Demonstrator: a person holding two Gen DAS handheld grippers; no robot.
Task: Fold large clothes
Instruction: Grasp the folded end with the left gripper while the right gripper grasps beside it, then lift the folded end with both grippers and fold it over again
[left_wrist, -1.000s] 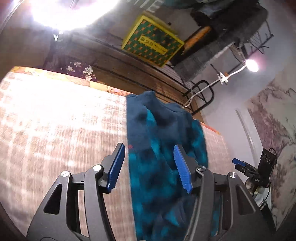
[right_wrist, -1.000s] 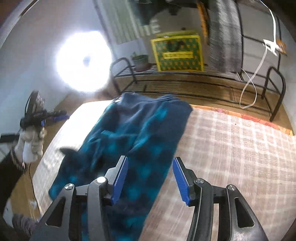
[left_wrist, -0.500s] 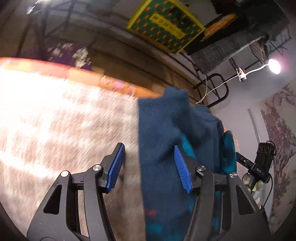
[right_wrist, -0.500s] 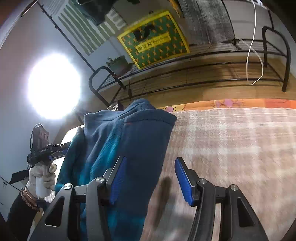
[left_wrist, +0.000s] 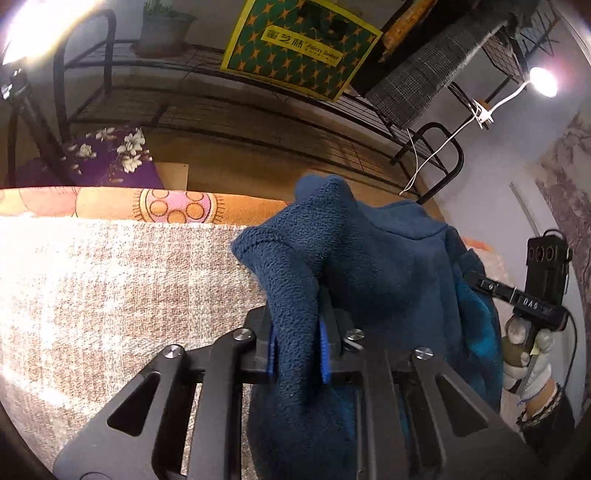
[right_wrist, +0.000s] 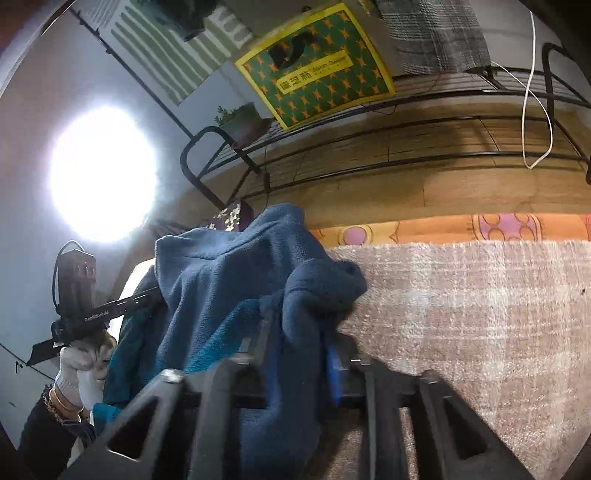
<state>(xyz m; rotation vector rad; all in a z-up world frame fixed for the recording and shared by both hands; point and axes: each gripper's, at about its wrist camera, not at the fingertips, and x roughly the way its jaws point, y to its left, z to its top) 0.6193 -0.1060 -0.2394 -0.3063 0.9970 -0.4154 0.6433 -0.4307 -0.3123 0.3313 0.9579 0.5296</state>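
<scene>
A dark blue fleece garment (left_wrist: 388, 266) with a teal patterned inner side lies bunched on the pinkish plaid bed cover (left_wrist: 110, 295). My left gripper (left_wrist: 297, 332) has its jaws closing, and both blue pads pinch a fold of the fleece at its left edge. In the right wrist view the same garment (right_wrist: 221, 273) rises in a heap over the bed cover (right_wrist: 480, 314). My right gripper (right_wrist: 301, 350) is closing too, its pads clamped on a fold at the right edge. Each view shows the other gloved hand (left_wrist: 528, 369) (right_wrist: 77, 369) beside the cloth.
Beyond the bed's orange patterned edge (left_wrist: 166, 206) stands a black metal rack (left_wrist: 258, 110) with a green-and-yellow star box (left_wrist: 299, 48), a potted plant (right_wrist: 243, 118) and a grey checked cloth (left_wrist: 424, 77). A purple floral box (left_wrist: 110, 155) sits on the floor. A white cable (right_wrist: 532, 110) hangs down.
Both grippers have come down and forward onto the garment's far edge. Their jaws, wide apart in the earlier frames, now pinch folds of fleece, and the cloth has bunched up.
</scene>
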